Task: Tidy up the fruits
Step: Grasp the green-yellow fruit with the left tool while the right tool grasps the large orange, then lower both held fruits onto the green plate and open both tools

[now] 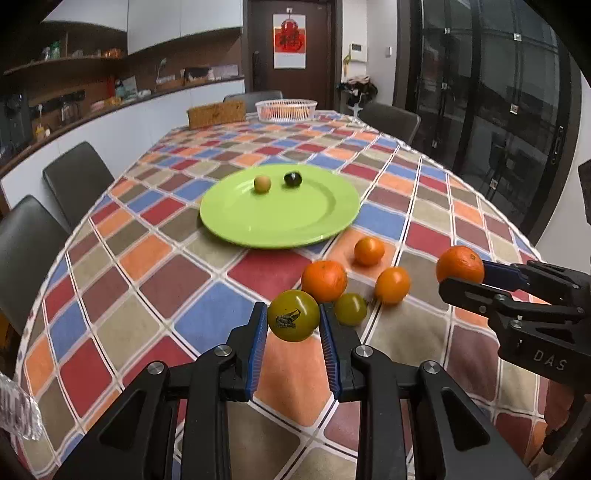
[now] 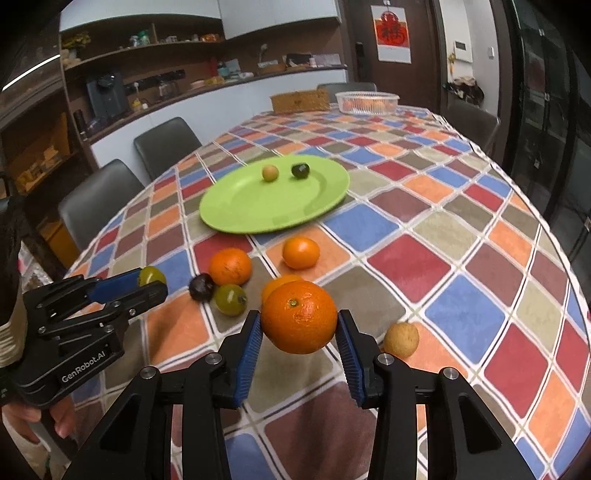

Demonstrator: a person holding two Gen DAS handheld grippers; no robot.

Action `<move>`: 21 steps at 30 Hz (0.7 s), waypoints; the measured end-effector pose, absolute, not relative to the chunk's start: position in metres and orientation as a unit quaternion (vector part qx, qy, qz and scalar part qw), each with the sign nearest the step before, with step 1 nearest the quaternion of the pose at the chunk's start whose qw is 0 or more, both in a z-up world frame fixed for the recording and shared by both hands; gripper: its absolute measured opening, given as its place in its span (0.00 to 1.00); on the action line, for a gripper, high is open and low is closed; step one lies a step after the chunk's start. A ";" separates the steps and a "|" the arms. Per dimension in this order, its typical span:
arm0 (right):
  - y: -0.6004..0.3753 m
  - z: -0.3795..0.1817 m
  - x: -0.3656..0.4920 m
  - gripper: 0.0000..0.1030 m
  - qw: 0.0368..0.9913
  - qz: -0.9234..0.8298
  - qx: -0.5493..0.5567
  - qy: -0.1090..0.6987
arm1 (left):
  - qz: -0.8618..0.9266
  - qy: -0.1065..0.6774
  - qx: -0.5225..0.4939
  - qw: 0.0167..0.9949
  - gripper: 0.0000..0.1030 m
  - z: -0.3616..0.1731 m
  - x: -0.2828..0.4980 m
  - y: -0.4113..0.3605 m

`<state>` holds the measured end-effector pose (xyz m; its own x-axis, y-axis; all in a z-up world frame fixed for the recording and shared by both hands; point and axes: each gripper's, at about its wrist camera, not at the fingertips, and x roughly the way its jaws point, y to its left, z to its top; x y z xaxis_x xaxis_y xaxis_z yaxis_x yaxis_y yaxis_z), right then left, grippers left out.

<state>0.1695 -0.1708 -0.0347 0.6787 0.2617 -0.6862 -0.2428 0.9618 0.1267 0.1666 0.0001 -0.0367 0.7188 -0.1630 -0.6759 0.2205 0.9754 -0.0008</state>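
Two fruits ride the plate (image 1: 258, 225); left gripper (image 1: 293, 325) pinches green fruit (image 1: 293, 315), right gripper (image 2: 299, 332) an orange (image 2: 299, 317).

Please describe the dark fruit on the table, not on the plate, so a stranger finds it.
Start at the round lime-green plate. Nearer the camera lies a fruit cluster on the checkered tablecloth. The small dark purple round fruit lies leftmost, the only dark one there.

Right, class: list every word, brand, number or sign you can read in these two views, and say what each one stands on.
"DAS": on the right gripper body, cut off by the frame edge.
"GenRobot.AI": on the left gripper body.
Red poster on the door: one large character, too blurred to read.
Dark mark on the green fruit: not legible.
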 end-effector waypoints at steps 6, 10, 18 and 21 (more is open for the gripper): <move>-0.167 -0.011 0.173 0.41 0.926 0.155 0.003 0.345 | -0.107 0.337 0.041 0.935 0.28 -0.017 0.170 0.000; -0.166 0.002 0.180 0.41 0.929 0.168 0.007 0.330 | -0.110 0.317 0.042 0.941 0.27 -0.005 0.178 0.000; -0.157 0.022 0.207 0.41 0.930 0.189 -0.001 0.314 | -0.120 0.308 0.036 0.943 0.27 0.013 0.208 0.002; -0.153 0.028 0.222 0.41 0.929 0.196 -0.004 0.315 | -0.124 0.308 0.037 0.942 0.27 0.019 0.221 0.002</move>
